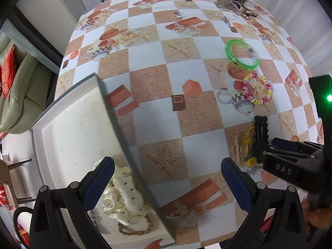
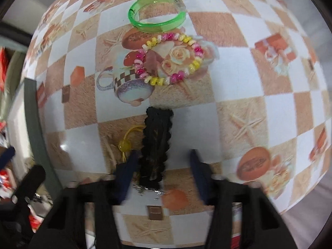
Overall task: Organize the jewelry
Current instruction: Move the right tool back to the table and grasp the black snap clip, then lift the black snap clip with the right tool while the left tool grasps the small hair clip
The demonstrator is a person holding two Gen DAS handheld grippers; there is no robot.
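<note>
While the right gripper (image 2: 164, 166) points down at the checkered tablecloth (image 1: 157, 124), a black scalloped hair clip (image 2: 157, 143) is seen lying between its two blue-padded fingers (image 2: 129, 172). One finger appears to touch the clip's left edge; the other is held clear of it, so the jaws are parted around the clip and no firm grasp can be confirmed through the blur.

All places are given from the black clip:
- Just beside it on the left, a yellow bead charm on a cord (image 2: 123, 145) is laid on the cloth.
- Beyond its far end, a pink, yellow and white beaded bracelet (image 2: 168, 59) is laid over a printed cup-and-roses picture.
- Farther still, touching or nearly touching the beads, a green translucent bangle (image 2: 157, 12) is found.
- Under its near end, a bit of silver chain (image 2: 149, 191) is glimpsed.

From the left wrist view, the left gripper (image 1: 168, 184) is held wide open with nothing gripped. Well left of the clip (image 1: 261, 132), an open white box (image 1: 68, 128) is set, in which a cream perforated piece (image 1: 122, 201) and a gold chain bracelet (image 1: 134, 228) are kept. A heap of further jewelry (image 1: 234, 2) is left at the table's far edge.
</note>
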